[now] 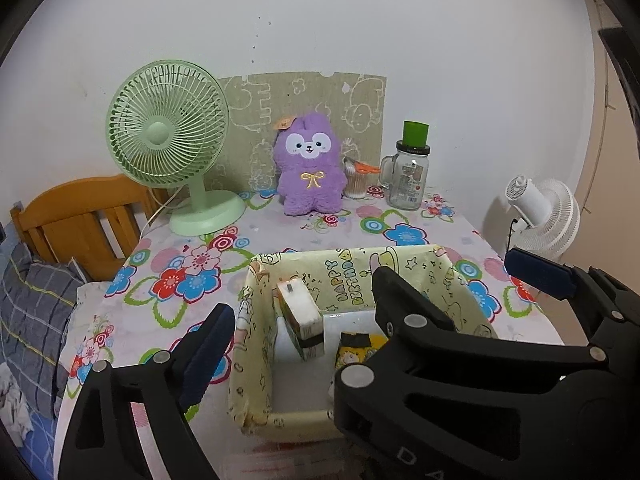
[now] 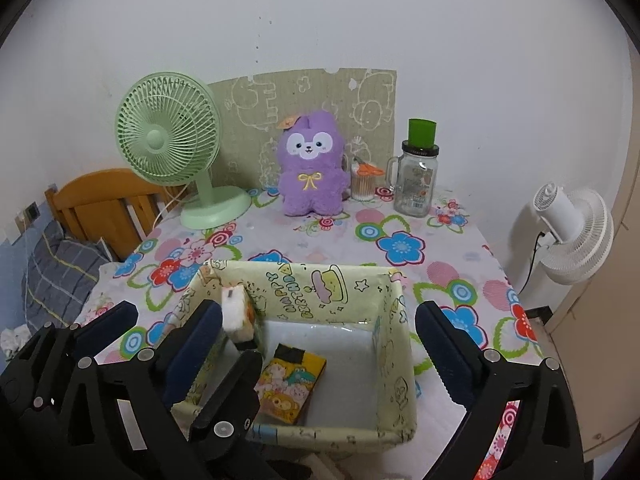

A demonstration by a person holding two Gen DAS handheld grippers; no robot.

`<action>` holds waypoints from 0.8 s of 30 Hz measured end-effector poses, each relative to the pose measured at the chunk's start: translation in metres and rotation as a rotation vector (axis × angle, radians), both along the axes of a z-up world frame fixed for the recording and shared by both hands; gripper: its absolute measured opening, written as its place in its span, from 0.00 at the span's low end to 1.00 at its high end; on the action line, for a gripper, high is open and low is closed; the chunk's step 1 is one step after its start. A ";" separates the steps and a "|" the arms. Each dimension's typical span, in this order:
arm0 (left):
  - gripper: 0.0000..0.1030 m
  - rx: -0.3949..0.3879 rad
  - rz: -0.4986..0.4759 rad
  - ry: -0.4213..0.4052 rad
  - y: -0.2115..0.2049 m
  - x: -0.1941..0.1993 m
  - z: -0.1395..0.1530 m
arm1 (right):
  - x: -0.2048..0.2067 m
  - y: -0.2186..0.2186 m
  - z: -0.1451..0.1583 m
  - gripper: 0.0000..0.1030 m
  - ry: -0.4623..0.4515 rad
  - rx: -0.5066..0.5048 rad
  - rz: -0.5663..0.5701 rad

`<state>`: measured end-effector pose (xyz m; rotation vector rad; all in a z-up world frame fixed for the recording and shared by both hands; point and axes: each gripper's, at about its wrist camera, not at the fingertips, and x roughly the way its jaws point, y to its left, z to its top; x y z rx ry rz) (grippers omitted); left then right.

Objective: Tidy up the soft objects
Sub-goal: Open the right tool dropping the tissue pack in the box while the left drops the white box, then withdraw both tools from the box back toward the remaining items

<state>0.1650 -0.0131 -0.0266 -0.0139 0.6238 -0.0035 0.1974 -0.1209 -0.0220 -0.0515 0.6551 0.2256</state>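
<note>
A purple plush toy stands upright at the back of the table, against a patterned board; it also shows in the right wrist view. A pale yellow fabric bin sits near the front edge, seen too in the right wrist view. In it a white and orange tissue pack leans on the left wall and a yellow cartoon pack lies flat. My left gripper is open over the bin. My right gripper is open astride the bin. Both are empty.
A green desk fan stands at the back left. A glass jar with a green lid and a cup of cotton swabs stand at the back right. A white fan is off the table's right, a wooden bed frame on the left.
</note>
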 end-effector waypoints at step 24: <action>0.91 0.020 -0.041 -0.075 -0.021 -0.055 0.013 | -0.063 -0.020 0.022 1.00 -0.076 -0.008 -0.019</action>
